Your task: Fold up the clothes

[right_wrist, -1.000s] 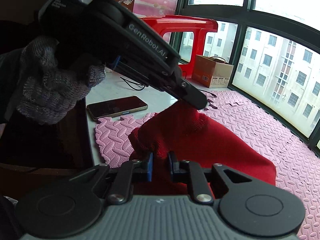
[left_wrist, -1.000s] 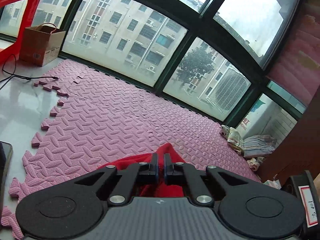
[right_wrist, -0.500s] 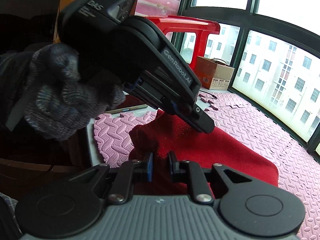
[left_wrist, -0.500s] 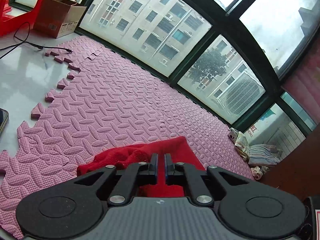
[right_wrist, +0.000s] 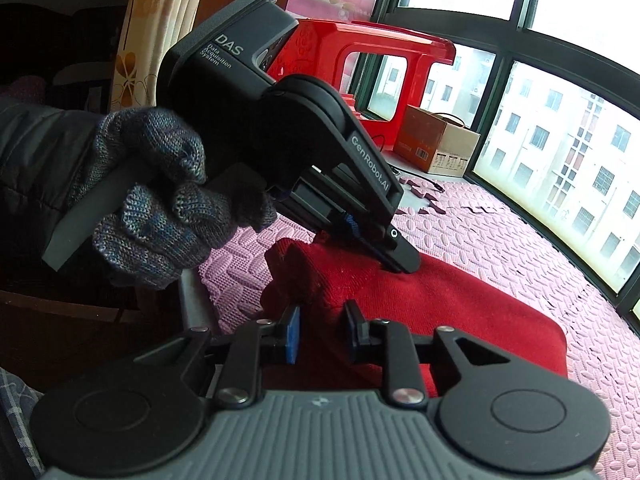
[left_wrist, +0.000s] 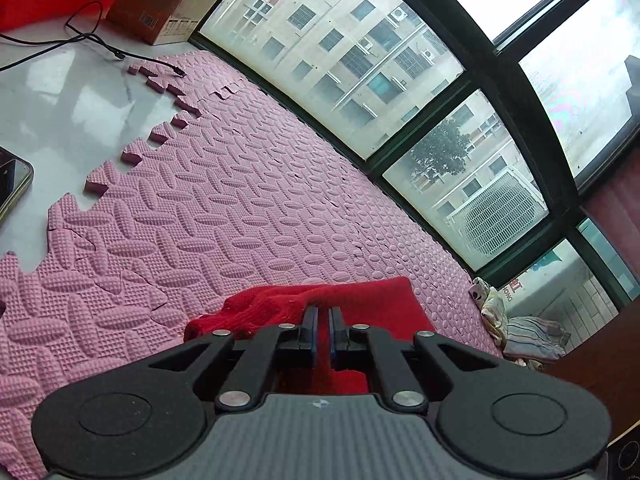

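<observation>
A red knitted garment (right_wrist: pixel 460 312) lies folded on the pink foam mat (right_wrist: pixel 500 236). In the right wrist view a gloved hand (right_wrist: pixel 148 200) holds my left gripper (right_wrist: pixel 400 266), whose tips are down on the garment's top layer. Seen from the left wrist, that left gripper (left_wrist: pixel 323 316) is shut, with a pinch of the red garment (left_wrist: pixel 372 292) between its pads. My right gripper (right_wrist: pixel 323 322) is near the garment's front edge; its jaws are opening. A bunched fold of red cloth lies between its fingers (right_wrist: pixel 294 336), and the pads stand off it.
A phone (left_wrist: pixel 12 184) lies on the white sill beside the mat's jagged edge. A cardboard box (right_wrist: pixel 436 148), a black cable (left_wrist: pixel 100 46) and a red plastic stool (right_wrist: pixel 360 52) stand further back. Other clothes (left_wrist: pixel 520 328) are piled at the mat's far end. Windows border the mat.
My left gripper has come down with the red cloth until its tips reach the garment on the mat. The right gripper's jaws have spread apart from the fold they pinched.
</observation>
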The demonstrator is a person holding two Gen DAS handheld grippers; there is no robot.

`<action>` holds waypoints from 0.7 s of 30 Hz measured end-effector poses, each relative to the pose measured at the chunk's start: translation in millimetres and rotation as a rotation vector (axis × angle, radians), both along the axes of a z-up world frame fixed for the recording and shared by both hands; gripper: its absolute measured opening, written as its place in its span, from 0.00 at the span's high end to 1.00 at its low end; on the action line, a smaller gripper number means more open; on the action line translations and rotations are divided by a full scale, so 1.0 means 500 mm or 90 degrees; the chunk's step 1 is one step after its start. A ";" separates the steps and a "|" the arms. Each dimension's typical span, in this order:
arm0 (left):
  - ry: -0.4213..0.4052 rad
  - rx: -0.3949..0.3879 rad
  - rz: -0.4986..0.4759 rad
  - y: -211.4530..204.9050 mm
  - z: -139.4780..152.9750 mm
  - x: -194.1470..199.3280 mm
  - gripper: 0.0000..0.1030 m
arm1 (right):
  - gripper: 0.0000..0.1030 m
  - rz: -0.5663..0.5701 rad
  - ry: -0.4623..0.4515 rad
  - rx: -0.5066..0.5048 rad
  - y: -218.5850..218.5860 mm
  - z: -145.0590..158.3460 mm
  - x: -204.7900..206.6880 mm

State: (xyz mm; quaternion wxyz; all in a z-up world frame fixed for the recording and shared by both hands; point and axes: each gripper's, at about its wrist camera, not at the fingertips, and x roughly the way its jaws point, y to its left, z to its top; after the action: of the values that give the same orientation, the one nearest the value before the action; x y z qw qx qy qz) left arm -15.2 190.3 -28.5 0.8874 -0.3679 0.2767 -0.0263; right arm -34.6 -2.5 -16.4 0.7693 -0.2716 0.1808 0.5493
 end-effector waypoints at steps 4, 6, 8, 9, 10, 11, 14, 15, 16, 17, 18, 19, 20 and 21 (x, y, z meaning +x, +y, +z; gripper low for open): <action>-0.009 -0.006 0.001 0.001 -0.005 -0.003 0.93 | 0.75 -0.012 0.017 0.023 -0.012 0.021 0.008; -0.009 -0.007 0.002 0.001 -0.007 -0.004 0.93 | 0.75 -0.029 0.041 0.045 -0.026 0.040 0.020; -0.010 -0.006 0.002 0.000 -0.007 -0.004 0.93 | 0.75 -0.053 0.054 0.064 -0.045 0.059 0.034; -0.010 -0.006 0.002 -0.001 -0.007 -0.005 0.93 | 0.75 -0.067 0.058 0.071 -0.056 0.067 0.043; -0.010 -0.006 0.001 0.000 -0.008 -0.005 0.93 | 0.75 -0.084 0.061 0.077 -0.068 0.073 0.052; -0.011 -0.006 0.001 0.000 -0.008 -0.006 0.93 | 0.75 -0.103 0.062 0.081 -0.080 0.078 0.064; -0.012 -0.006 0.001 -0.001 -0.009 -0.008 0.93 | 0.75 -0.162 0.063 0.088 -0.116 0.088 0.102; -0.012 -0.006 0.001 0.000 -0.009 -0.008 0.93 | 0.75 -0.182 0.065 0.085 -0.127 0.087 0.116; -0.012 -0.006 0.001 0.000 -0.009 -0.008 0.93 | 0.75 -0.203 0.067 0.083 -0.138 0.086 0.129; -0.012 -0.006 0.001 0.000 -0.009 -0.008 0.93 | 0.75 -0.218 0.071 0.080 -0.148 0.083 0.141; -0.012 -0.005 0.001 0.001 -0.009 -0.008 0.93 | 0.75 -0.230 0.079 0.077 -0.158 0.078 0.150; -0.012 -0.004 0.001 0.001 -0.009 -0.008 0.93 | 0.75 -0.240 0.085 0.074 -0.167 0.073 0.157; -0.012 -0.003 0.001 0.000 -0.009 -0.008 0.93 | 0.75 -0.248 0.091 0.070 -0.175 0.066 0.160; -0.012 -0.003 0.001 0.001 -0.009 -0.008 0.93 | 0.75 -0.253 0.095 0.064 -0.182 0.058 0.160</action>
State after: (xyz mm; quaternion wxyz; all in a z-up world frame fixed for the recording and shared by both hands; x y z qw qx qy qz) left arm -19.5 190.6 -33.1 0.8891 -0.3698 0.2680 -0.0301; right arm 45.4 -93.7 12.4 0.8597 -0.1501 0.2596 0.4135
